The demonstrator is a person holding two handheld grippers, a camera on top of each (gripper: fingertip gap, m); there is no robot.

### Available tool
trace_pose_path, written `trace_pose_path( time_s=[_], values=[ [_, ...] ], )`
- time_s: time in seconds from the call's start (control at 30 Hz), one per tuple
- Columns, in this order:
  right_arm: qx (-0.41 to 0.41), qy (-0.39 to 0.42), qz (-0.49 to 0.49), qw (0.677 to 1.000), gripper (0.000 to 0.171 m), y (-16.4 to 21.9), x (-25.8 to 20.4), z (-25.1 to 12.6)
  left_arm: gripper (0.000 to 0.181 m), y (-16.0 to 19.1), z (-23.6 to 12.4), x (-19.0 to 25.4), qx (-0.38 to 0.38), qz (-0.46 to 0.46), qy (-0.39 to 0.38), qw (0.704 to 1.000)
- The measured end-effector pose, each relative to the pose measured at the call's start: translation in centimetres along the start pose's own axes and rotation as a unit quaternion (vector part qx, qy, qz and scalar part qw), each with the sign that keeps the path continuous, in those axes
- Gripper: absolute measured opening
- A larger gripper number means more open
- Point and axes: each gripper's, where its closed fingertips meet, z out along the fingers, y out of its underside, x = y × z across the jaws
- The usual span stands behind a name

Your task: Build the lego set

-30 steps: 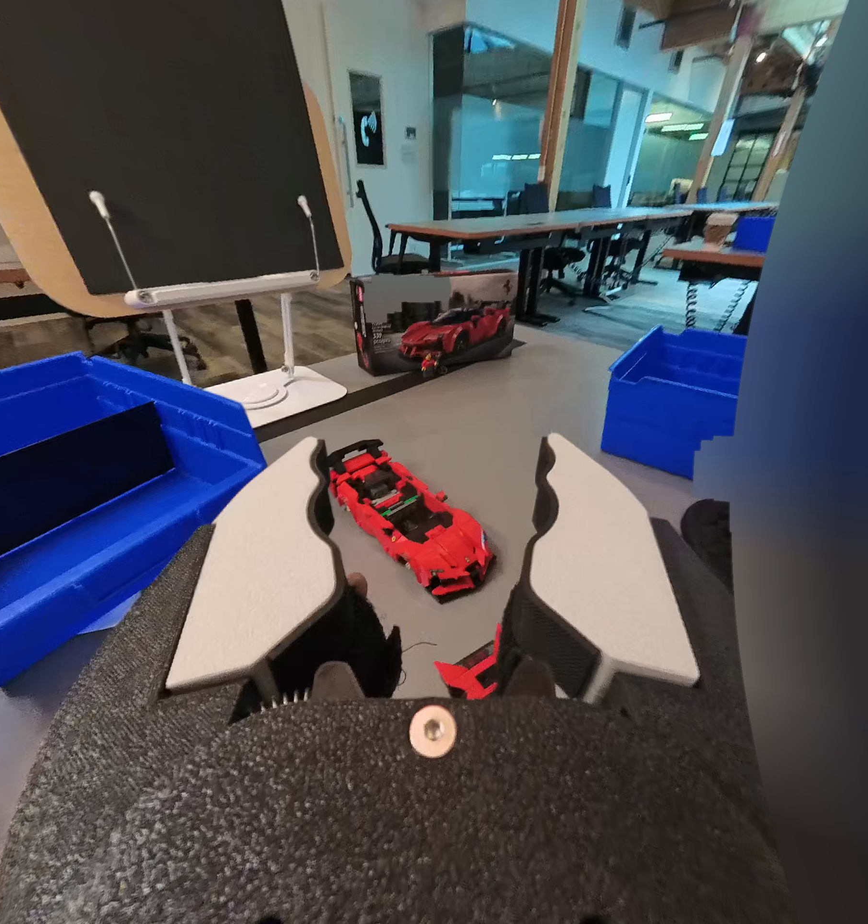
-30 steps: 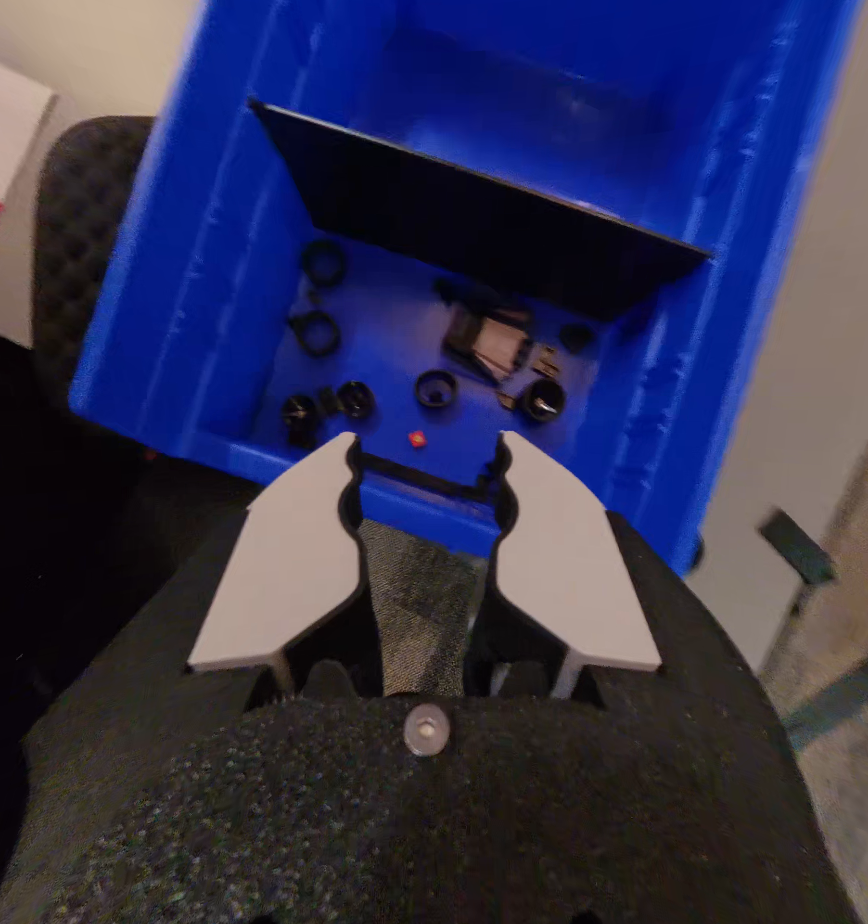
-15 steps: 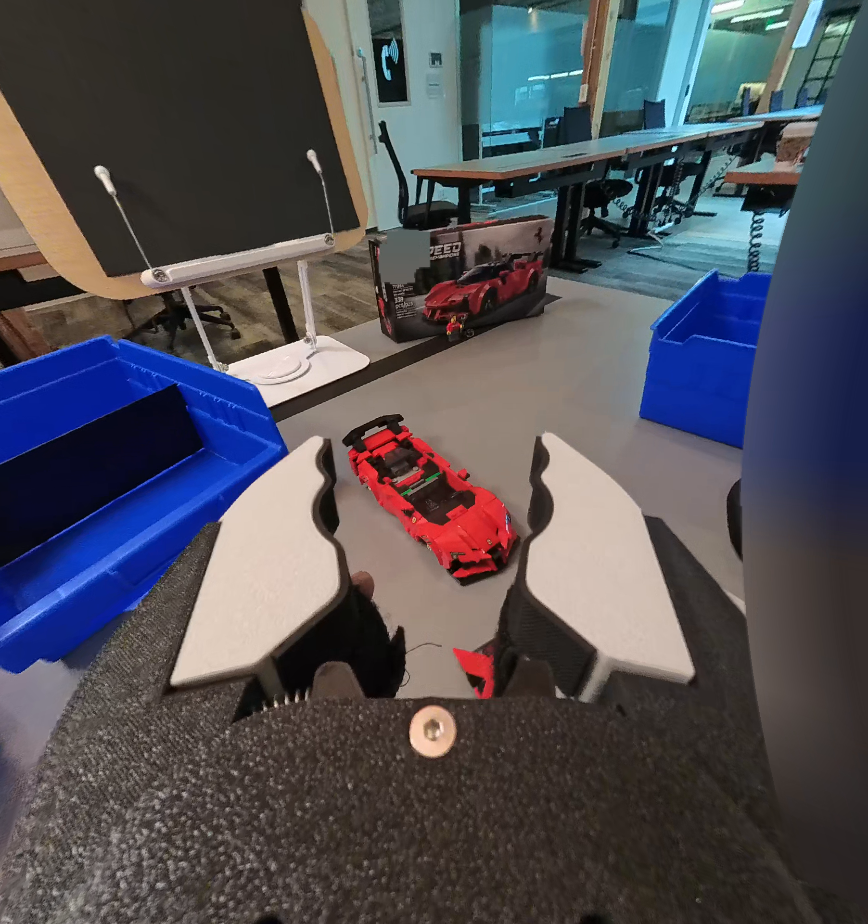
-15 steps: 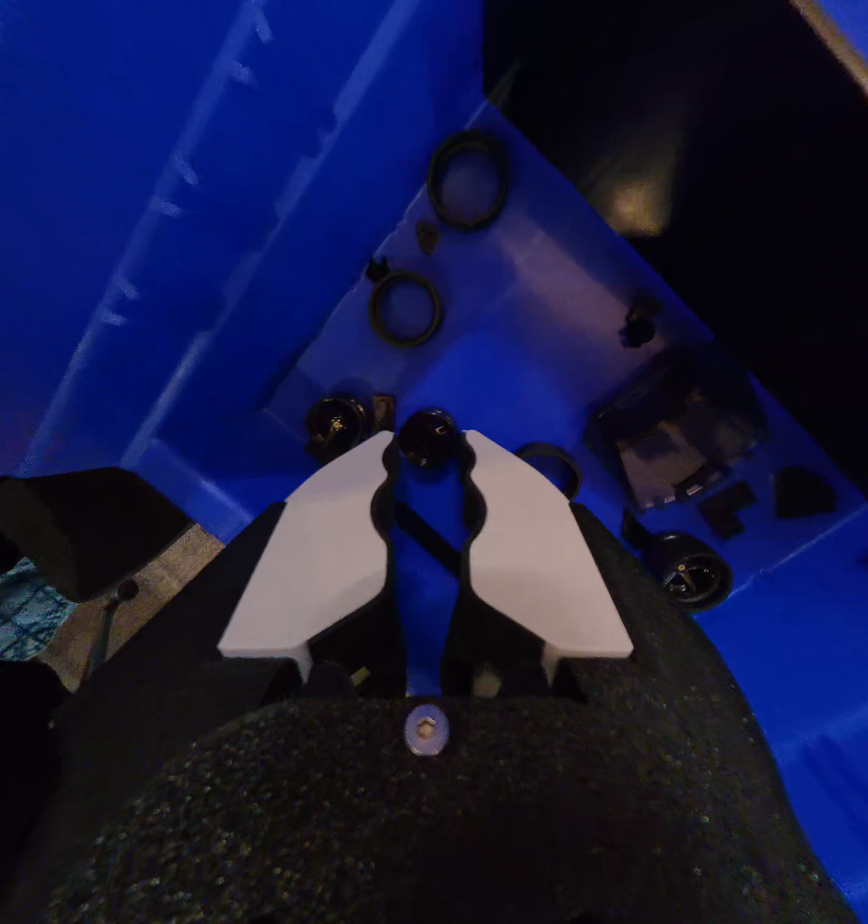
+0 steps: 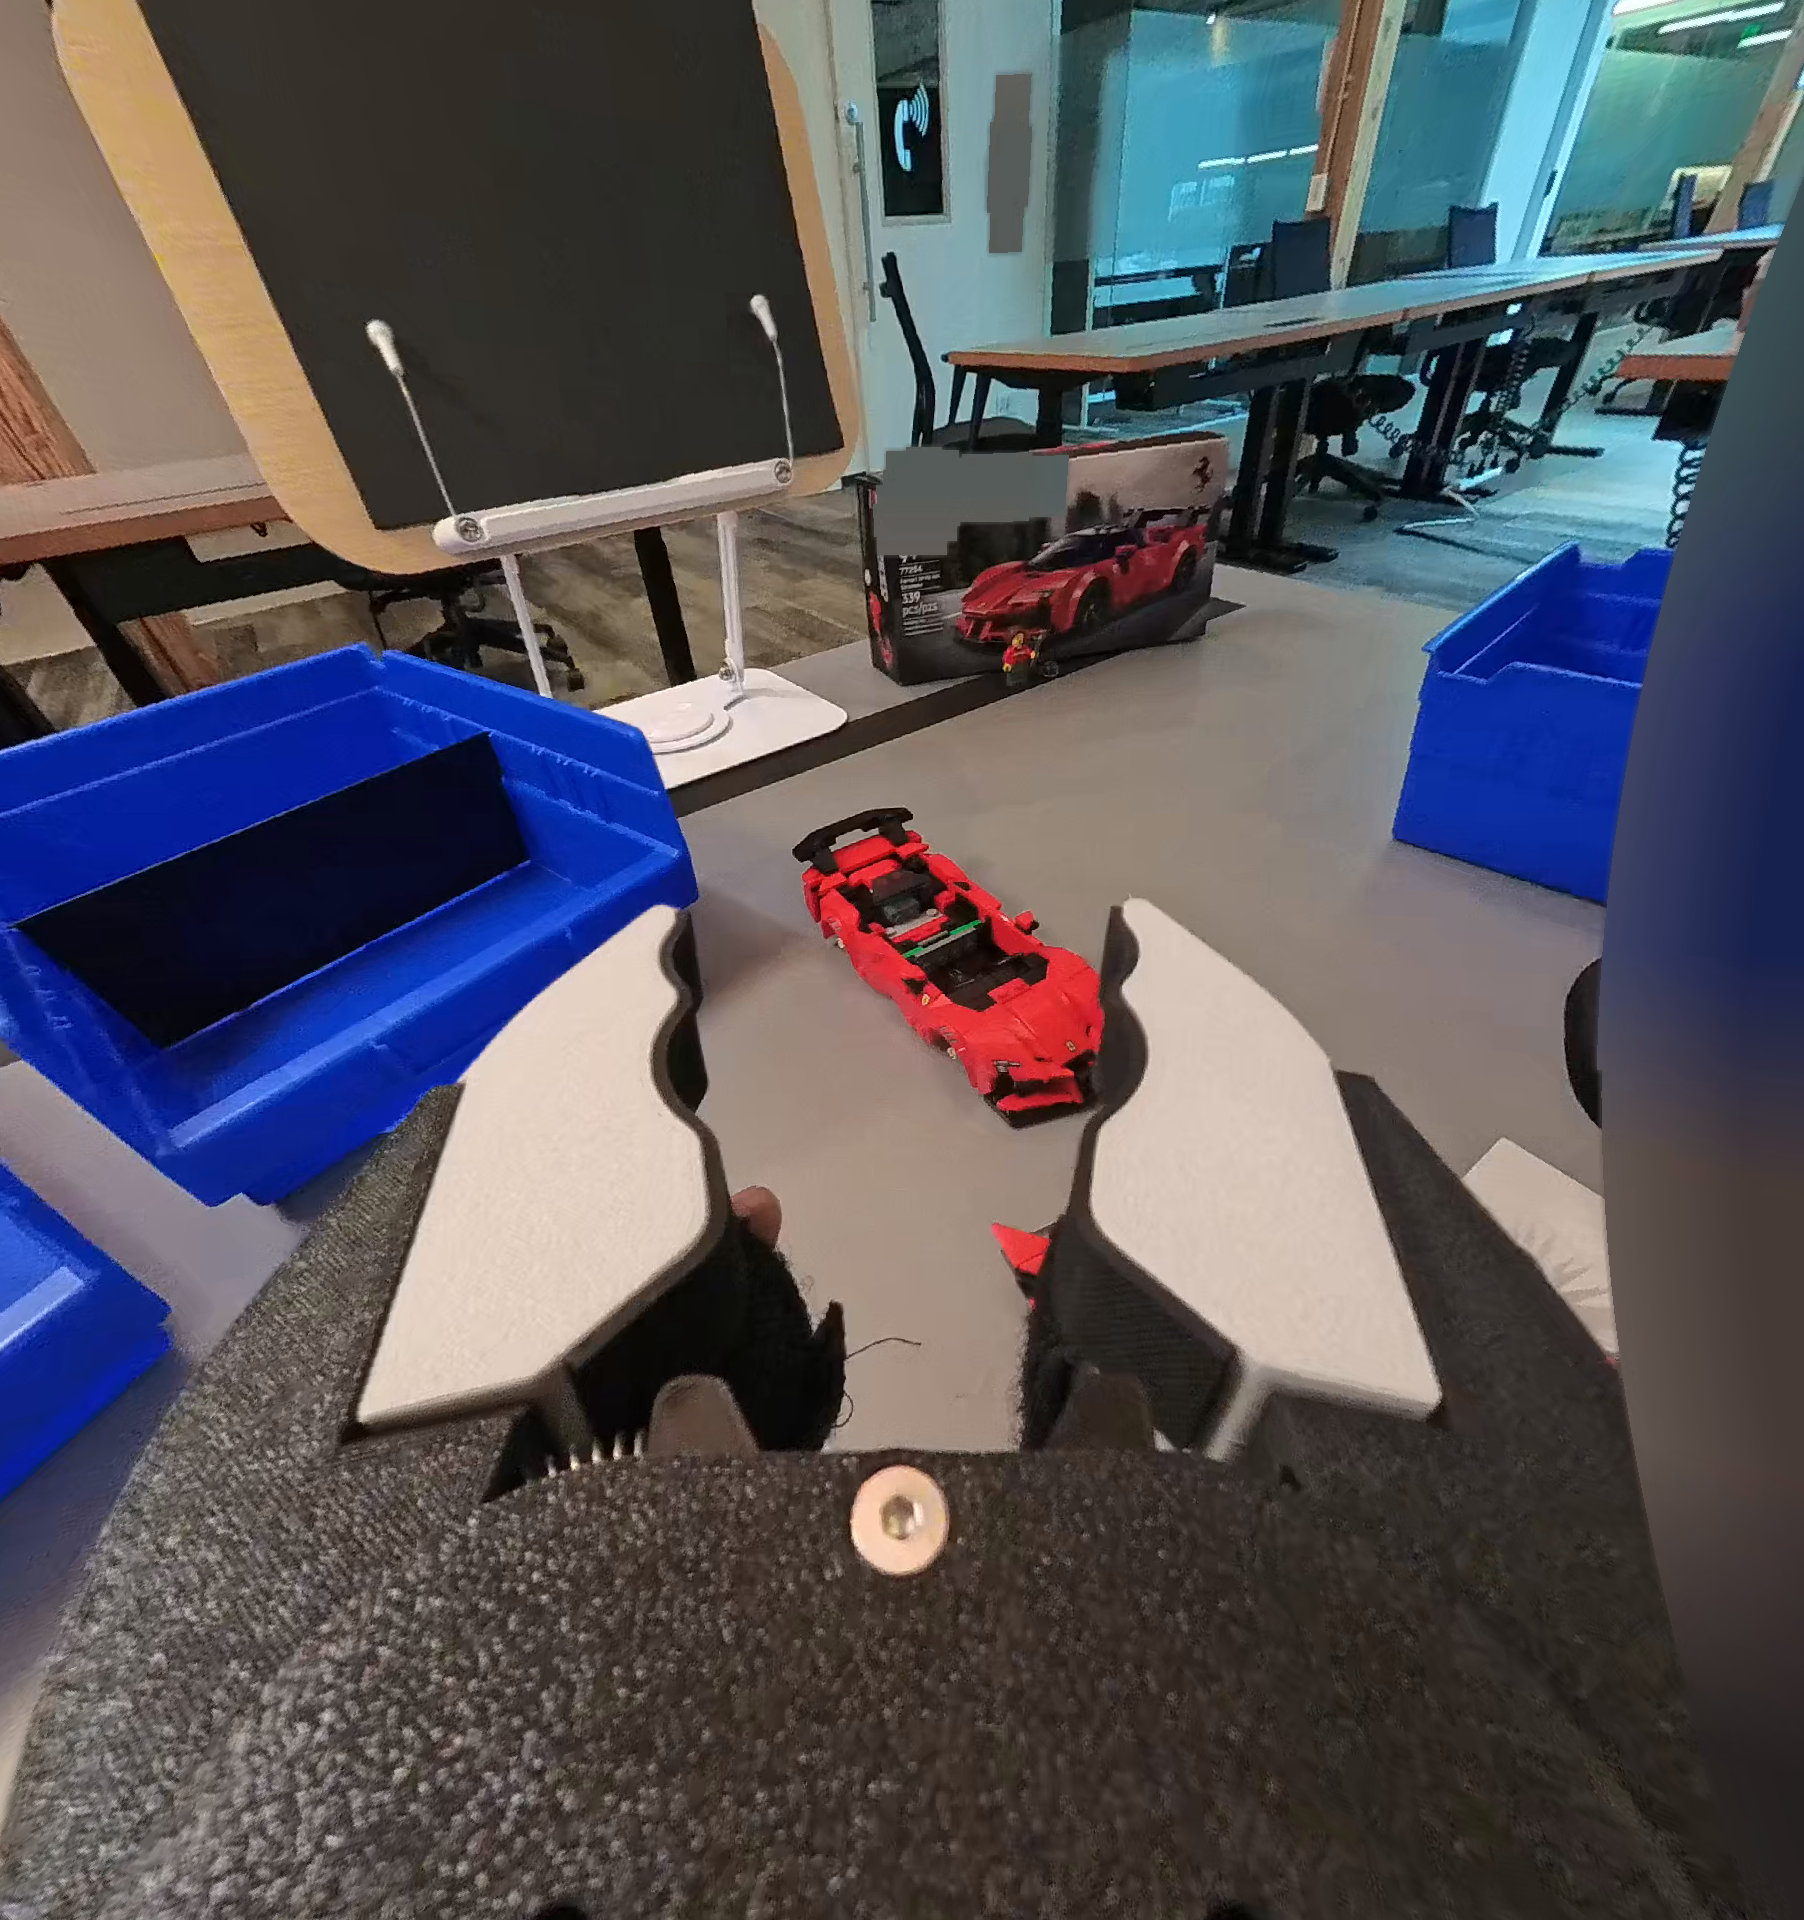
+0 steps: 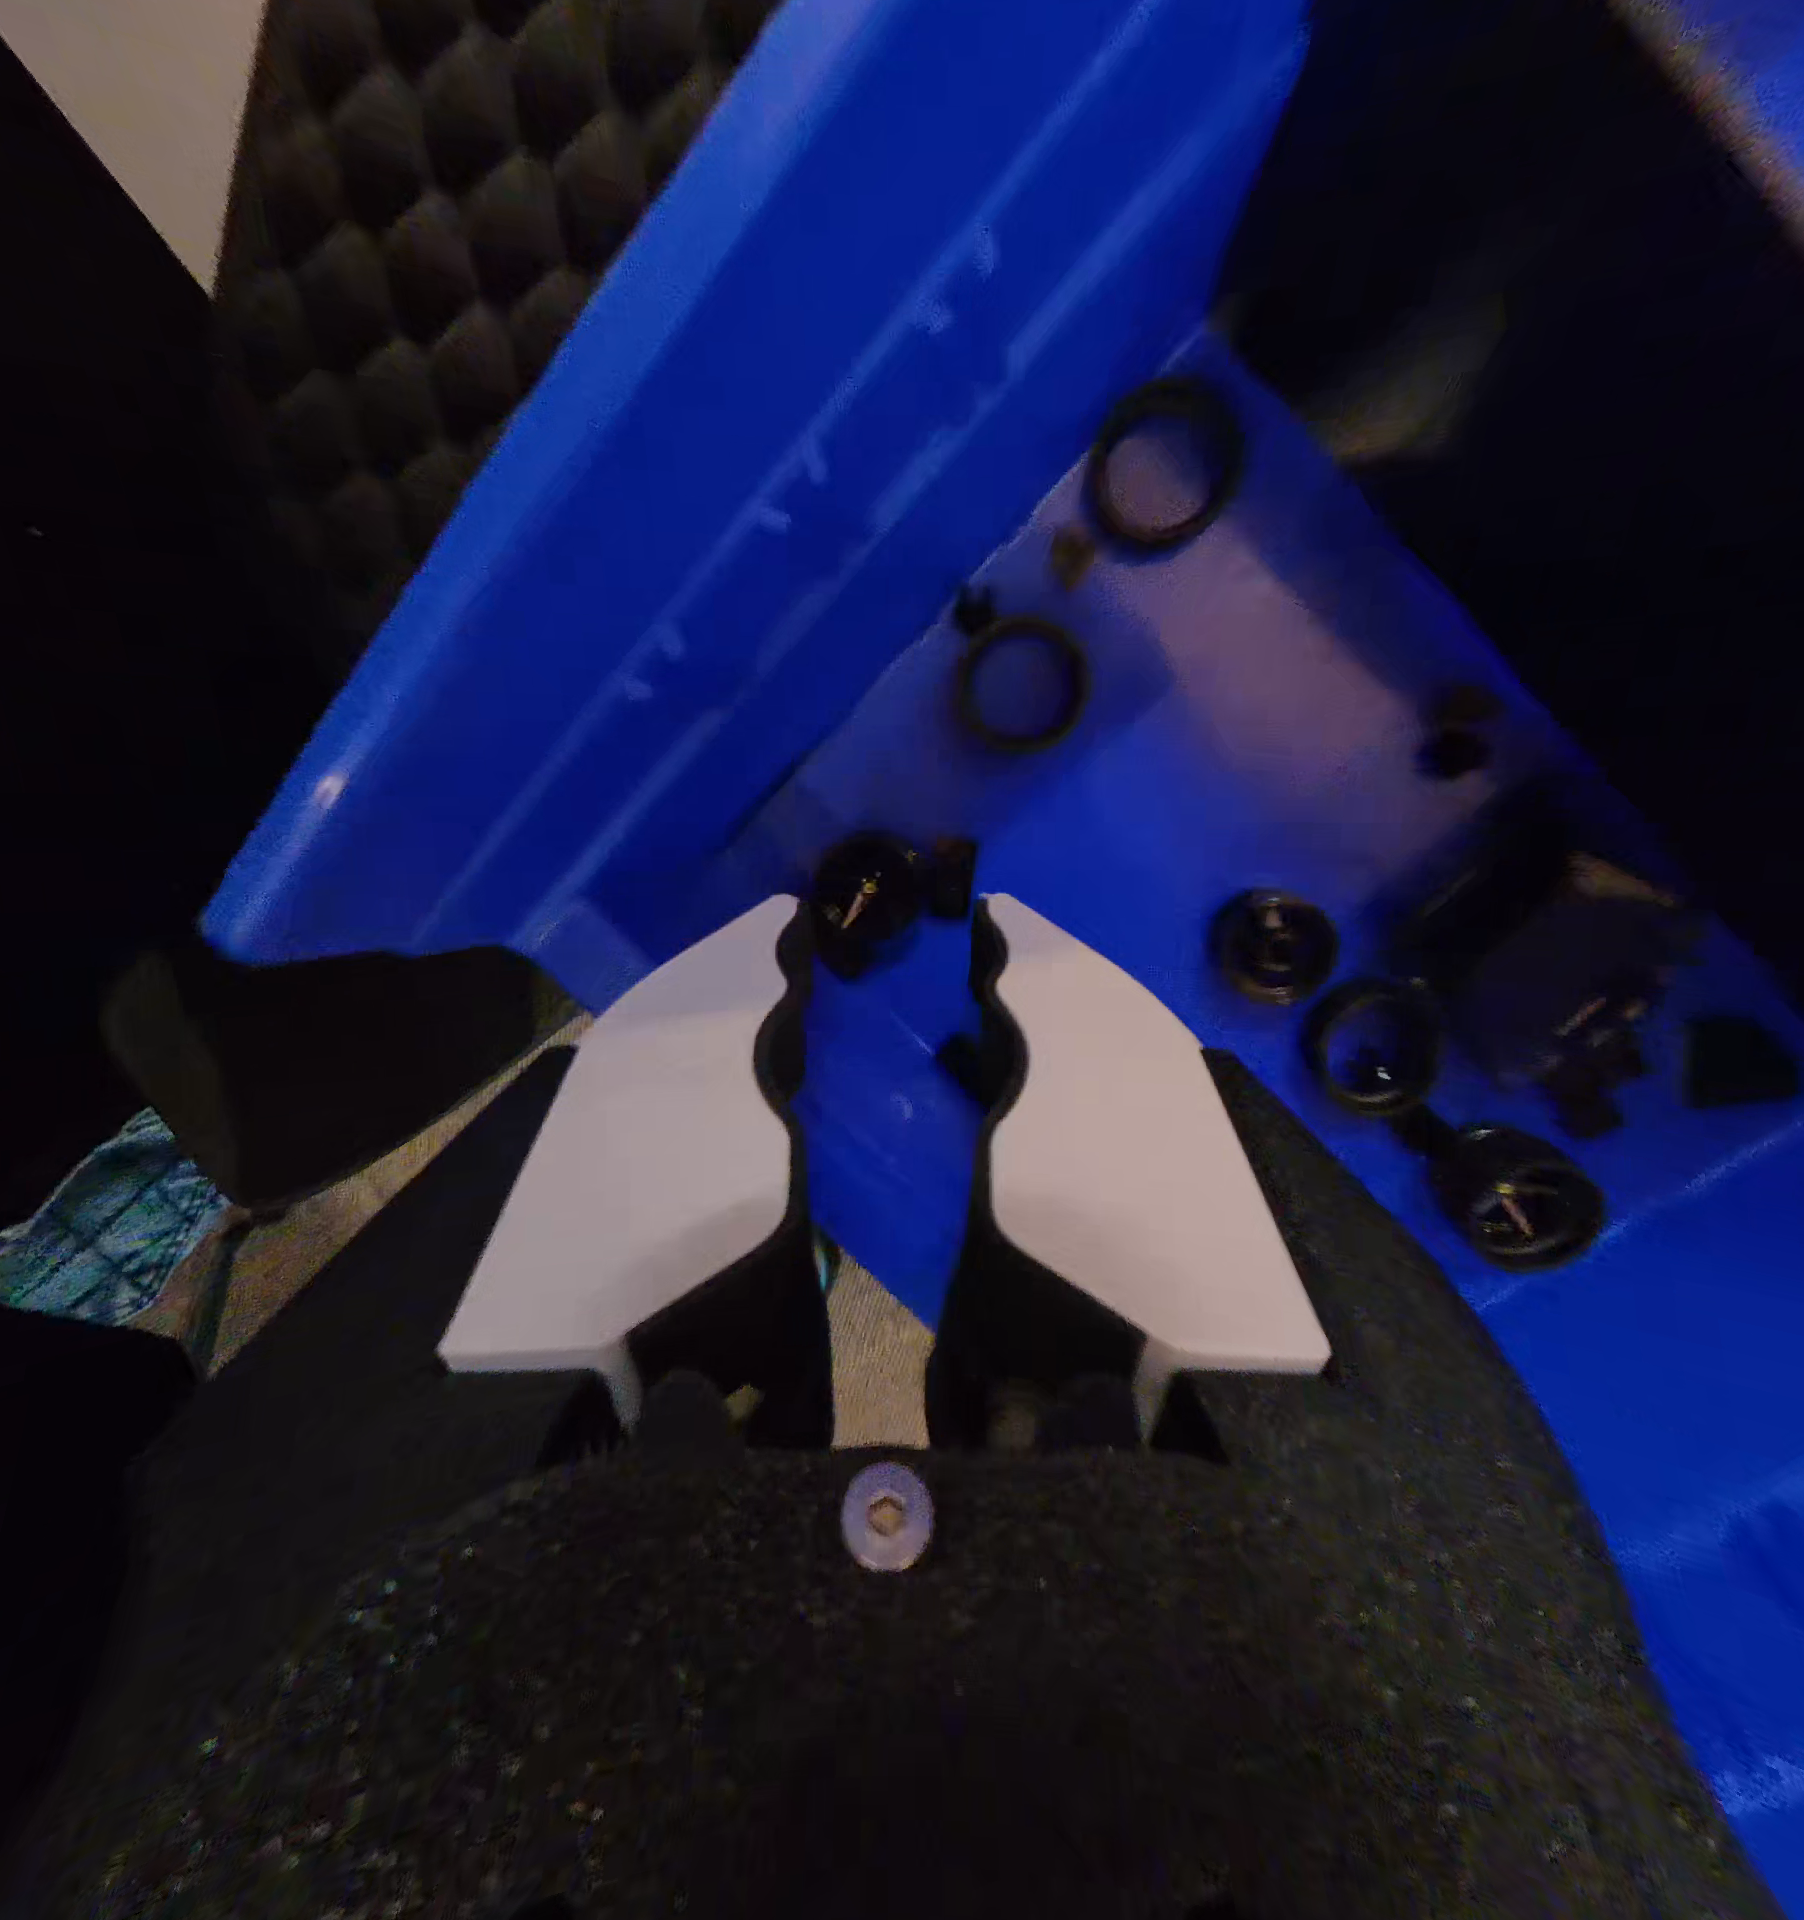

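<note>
The red lego car (image 5: 950, 966) sits on the grey table (image 5: 1241, 790), just beyond my left gripper (image 5: 900, 928), which is open and empty. A small red piece (image 5: 1017, 1242) lies on the table by the base of its right finger. My right gripper (image 6: 887, 909) reaches into a blue bin (image 6: 773, 436), jaws a little apart and holding nothing. A black wheel (image 6: 862, 899) lies on the bin floor just beyond the left fingertip (image 6: 763, 925). Another wheel (image 6: 1272, 945), black tyre rings (image 6: 1168, 462) and a dark windscreen piece (image 6: 1563, 966) lie around it.
A blue bin with a black divider (image 5: 306, 904) stands left of the car, another bin (image 5: 1521, 748) at the right, a third (image 5: 4, 1299) at bottom left. The set's box (image 5: 1043, 561) and a white stand holding a black board (image 5: 524, 260) stand at the table's far edge. The left gripper's tips are roughly 45 cm from the right gripper's. The small red piece (image 5: 1017, 1242) is about 12 cm from my left fingertips and 40 cm from my right. Between my left fingertips and the red lego car (image 5: 950, 966) there is roughly 20 cm.
My right gripper went down into the bin, its jaws narrowing, then shifted left from one wheel to the wheel beside it. My left gripper stayed open and drifted a little, the car now slightly farther ahead.
</note>
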Motion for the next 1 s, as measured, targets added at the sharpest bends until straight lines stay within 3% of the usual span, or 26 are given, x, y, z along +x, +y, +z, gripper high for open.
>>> trace_pose_path(
  time_s=[0.17,0.2,0.37,0.4,0.5,0.53,0.6,0.63,0.83,0.87,1.0],
  values=[
    [-0.025,-0.007,-0.004,1.000,0.020,0.0,-0.3,1.4,0.075,0.4,0.2,0.2,-0.001,-0.004,0.008,1.000],
    [-0.018,0.002,-0.010,1.000,0.007,-0.1,0.0,1.1,0.075,0.4,0.2,0.1,-0.002,-0.002,0.007,1.000],
    [0.081,0.098,0.008,0.992,0.005,-2.3,4.7,-1.6,0.075,0.1,0.0,-0.2,0.010,-0.010,0.005,1.000],
    [0.066,0.109,0.015,0.992,0.008,-1.8,5.5,-1.4,0.075,0.2,0.0,-0.2,0.011,-0.016,0.008,1.000],
    [0.026,0.133,0.028,0.990,0.045,-0.6,6.4,-1.3,0.075,0.6,0.1,-0.2,0.004,-0.021,0.010,1.000],
    [0.027,0.137,0.028,0.990,0.044,-0.5,6.2,-1.5,0.075,0.7,0.1,-0.2,0.003,-0.018,0.009,1.000],
    [0.034,0.085,0.003,0.996,0.016,-0.8,3.8,-1.3,0.075,0.8,0.0,-0.3,0.002,-0.015,0.005,1.000],
    [0.036,0.058,-0.012,0.998,0.011,-0.9,2.5,-1.0,0.075,0.9,0.0,-0.3,0.002,-0.016,0.006,1.000],
    [-0.055,0.036,0.001,0.998,0.016,0.7,1.4,1.6,0.075,1.0,-0.2,-0.5,0.002,-0.019,0.010,1.000],
    [-0.062,0.046,0.002,0.997,0.009,0.8,1.8,1.8,0.075,1.0,-0.3,-0.6,0.003,-0.017,0.009,1.000],
    [-0.042,0.053,0.002,0.998,0.009,0.0,1.8,0.9,0.076,1.0,-1.5,-0.9,0.005,-0.011,0.010,1.000]
  ],
)
